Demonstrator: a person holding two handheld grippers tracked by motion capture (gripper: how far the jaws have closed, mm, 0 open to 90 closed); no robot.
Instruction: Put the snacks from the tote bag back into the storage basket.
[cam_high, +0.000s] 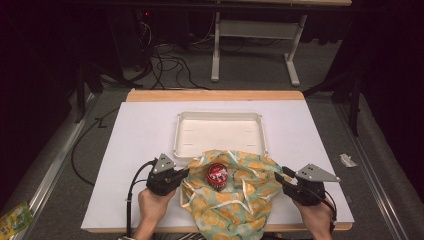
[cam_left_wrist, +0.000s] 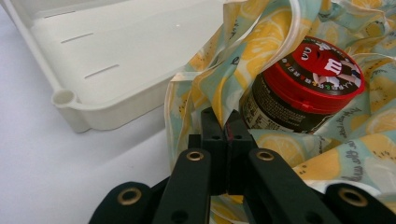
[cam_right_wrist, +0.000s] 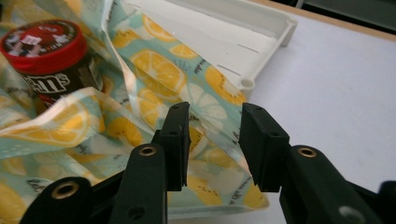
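A mint cloth with a lemon print (cam_high: 235, 202) lies bunched at the table's near middle, around a dark candy can with a red lid (cam_high: 217, 175). My left gripper (cam_high: 184, 174) sits at the cloth's left edge, its jaws pressed together on a fold of the cloth (cam_left_wrist: 210, 79). In the left gripper view the can (cam_left_wrist: 308, 84) leans just beyond the left gripper (cam_left_wrist: 224, 123). My right gripper (cam_high: 279, 179) is at the cloth's right edge. There the right gripper (cam_right_wrist: 215, 116) stands open over the cloth (cam_right_wrist: 154, 70), pads clear of it, with the can (cam_right_wrist: 42, 46) at far left.
An empty white tray (cam_high: 177, 135) stands just behind the cloth, which overlaps its near rim. The tray (cam_left_wrist: 107, 112) is close to the left jaws, and the tray's corner (cam_right_wrist: 280, 28) lies beyond the right ones. White table covering (cam_high: 140, 130) spreads on both sides.
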